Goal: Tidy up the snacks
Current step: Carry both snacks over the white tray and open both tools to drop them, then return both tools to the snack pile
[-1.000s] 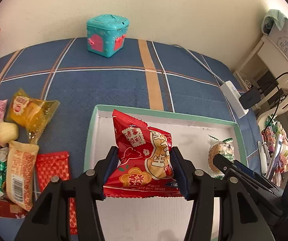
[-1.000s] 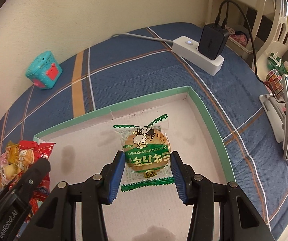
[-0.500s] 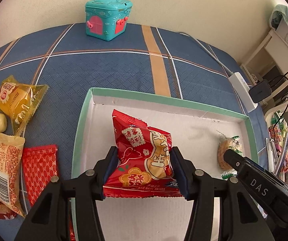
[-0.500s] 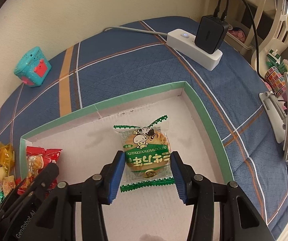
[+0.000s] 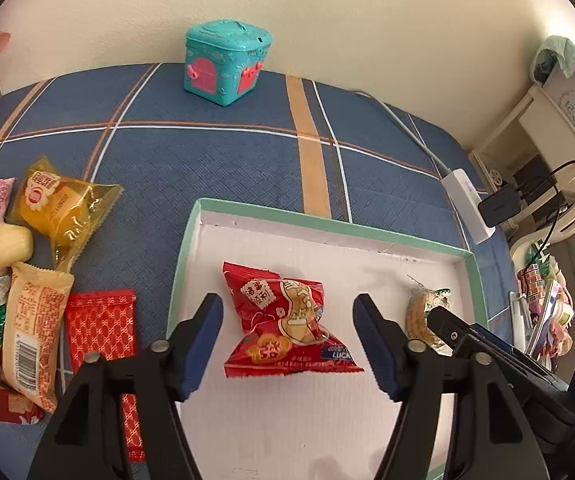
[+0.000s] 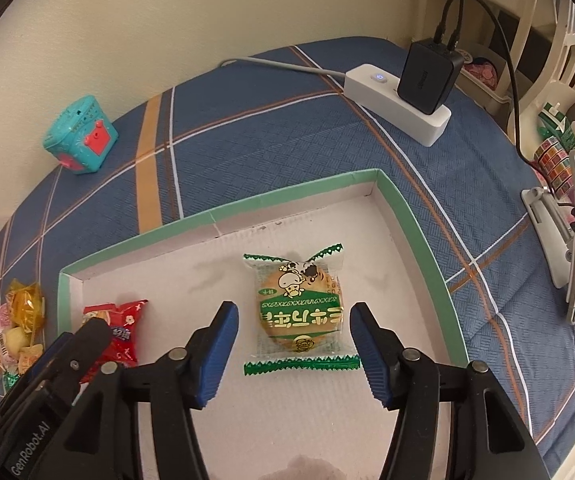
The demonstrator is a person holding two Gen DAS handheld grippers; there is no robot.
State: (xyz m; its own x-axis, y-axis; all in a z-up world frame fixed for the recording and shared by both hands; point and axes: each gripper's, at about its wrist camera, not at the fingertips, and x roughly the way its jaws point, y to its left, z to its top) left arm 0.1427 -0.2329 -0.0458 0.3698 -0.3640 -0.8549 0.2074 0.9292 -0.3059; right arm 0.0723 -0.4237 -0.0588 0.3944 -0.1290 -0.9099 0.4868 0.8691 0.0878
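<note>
Left wrist view: inside the green-rimmed tray (image 5: 191, 240), the left gripper (image 5: 287, 340) has just been opening; its blue pads (image 5: 203, 344) stand clear of the red snack packet (image 5: 287, 320) lying between them, its corner reading "LUCK". Toward the tray's right end, the right gripper (image 6: 293, 344) has likewise just been opening, pads apart from the green biscuit packet (image 6: 301, 312). "GenRobot.AI" marks the left gripper's body.

tablecloth (image 5: 215, 160): blue with white and orange check lines, plus one wide tan stripe
box (image 6: 415, 216): mint-green rim, white inside
left snack packet (image 5: 287, 320): red, gold and white print
right snack packet (image 6: 299, 312): clear with green zigzag ends and a green band
toy chest (image 5: 225, 66): teal, pink doors
gripper pads (image 6: 217, 354): blue on black
</note>
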